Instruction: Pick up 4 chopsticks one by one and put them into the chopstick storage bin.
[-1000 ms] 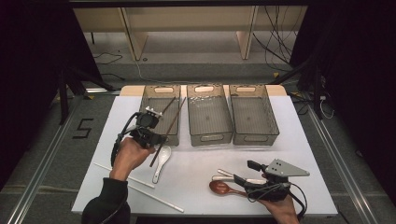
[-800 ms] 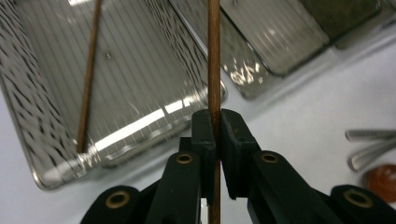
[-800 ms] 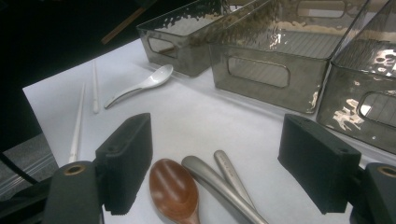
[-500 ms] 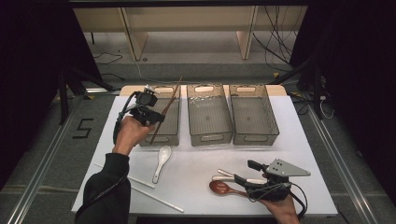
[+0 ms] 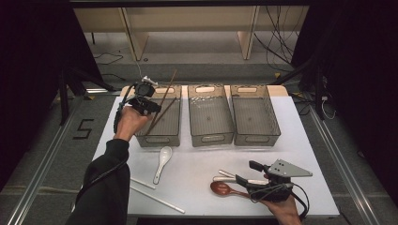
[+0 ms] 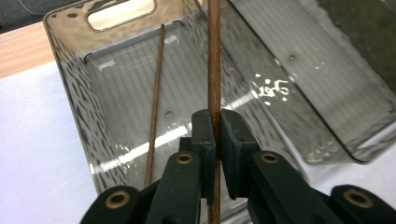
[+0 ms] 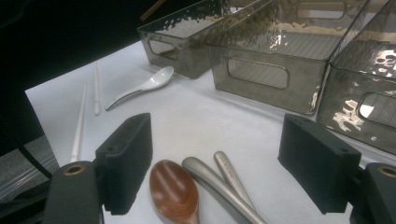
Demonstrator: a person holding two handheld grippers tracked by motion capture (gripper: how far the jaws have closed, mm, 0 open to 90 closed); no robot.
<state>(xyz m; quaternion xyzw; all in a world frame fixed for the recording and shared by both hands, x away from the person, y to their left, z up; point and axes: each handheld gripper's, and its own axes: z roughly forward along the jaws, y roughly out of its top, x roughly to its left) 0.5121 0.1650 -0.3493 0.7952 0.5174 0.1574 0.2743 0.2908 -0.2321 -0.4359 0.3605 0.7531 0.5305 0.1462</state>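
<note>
Two thin brown chopsticks concern us. One chopstick (image 6: 214,56), a straight, dark reddish-brown wooden stick, is clamped between the closed jaws of our left gripper (image 6: 215,135), and it rises above the left bin (image 5: 159,137), its far end past the bin's back rim. The second chopstick (image 6: 155,102), thinner-looking and the same brown, lies slanted inside that bin. The bin is smoky, clear plastic with a rippled wall and a handle slot. Our right gripper (image 7: 215,158) rests well in front of the bin with jaws wide apart, gripping nothing; a brown spoon (image 7: 173,191) and two metal handles (image 7: 219,186) lie between them.
</note>
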